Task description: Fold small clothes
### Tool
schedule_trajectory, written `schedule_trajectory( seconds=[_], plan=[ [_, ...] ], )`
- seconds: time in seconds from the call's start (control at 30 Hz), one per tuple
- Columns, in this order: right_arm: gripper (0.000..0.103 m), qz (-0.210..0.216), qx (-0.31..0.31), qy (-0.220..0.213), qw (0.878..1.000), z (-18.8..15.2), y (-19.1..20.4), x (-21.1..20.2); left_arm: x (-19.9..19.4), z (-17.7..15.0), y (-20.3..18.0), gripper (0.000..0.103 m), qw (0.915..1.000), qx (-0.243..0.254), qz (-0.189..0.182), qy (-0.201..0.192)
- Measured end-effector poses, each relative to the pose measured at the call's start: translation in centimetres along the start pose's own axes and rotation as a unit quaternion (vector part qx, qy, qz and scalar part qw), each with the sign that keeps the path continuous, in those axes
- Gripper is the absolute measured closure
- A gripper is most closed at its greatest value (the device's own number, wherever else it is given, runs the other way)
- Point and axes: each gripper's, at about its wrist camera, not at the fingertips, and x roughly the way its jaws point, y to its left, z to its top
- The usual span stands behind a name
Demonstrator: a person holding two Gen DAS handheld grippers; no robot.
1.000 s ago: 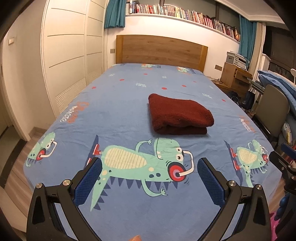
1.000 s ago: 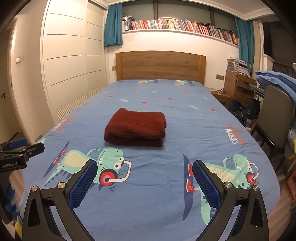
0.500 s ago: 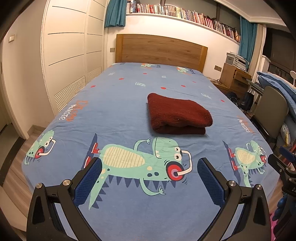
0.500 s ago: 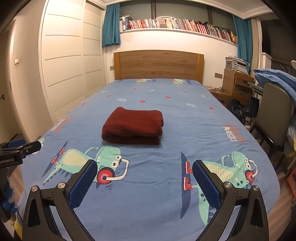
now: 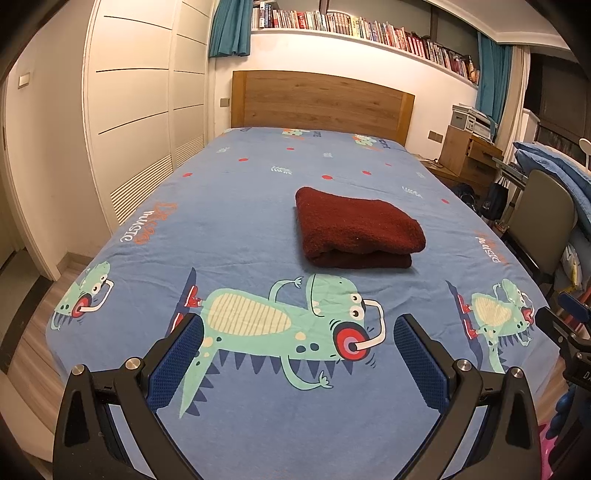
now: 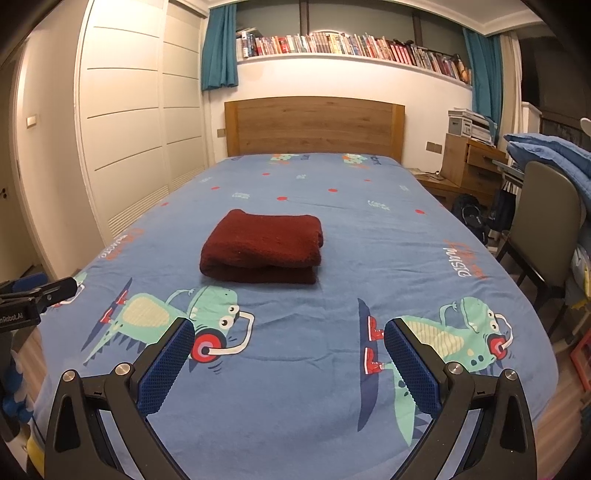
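At the bottom of the left wrist view, the left gripper (image 5: 298, 328) stands with its blue-padded fingers (image 5: 177, 363) spread wide and nothing between them, poised above the foot of the bed. The right gripper (image 6: 289, 330) is the same in its own view: jaws far apart, empty, over the near edge of the blue sheet (image 6: 295, 387). In the right wrist view part of the left gripper also shows at about 9 o'clock, beyond the bed's left edge.

Just past the fingers lies the printed sheet, with a green dinosaur wearing red headphones (image 5: 288, 321) directly ahead of the left gripper.

Farther in, the dark red folded garment (image 5: 354, 229) rests flat on the sheet near the middle of the bed, at about 1 o'clock from the left gripper and about 11 o'clock from the right gripper (image 6: 262, 245), well apart from both. Its folded edge faces the cameras, showing stacked layers.

Beyond it stands the wooden headboard (image 5: 321, 101) at 12 o'clock, a bookshelf (image 5: 365, 31) high on the wall above, a white wardrobe (image 5: 129, 122) at 10 o'clock, and a chair (image 5: 539, 221) at 3 o'clock beside the bed.
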Motion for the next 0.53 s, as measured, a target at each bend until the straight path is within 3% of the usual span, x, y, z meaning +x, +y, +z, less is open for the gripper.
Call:
schedule_trajectory(
  seconds=[0.53],
  plan=[
    [0.0,-0.007,0.002,0.001,1.0,-0.2,-0.59,-0.05,-0.1,-0.27,-0.02,0.001,0.9999,0.008,0.008,-0.002]
  ],
)
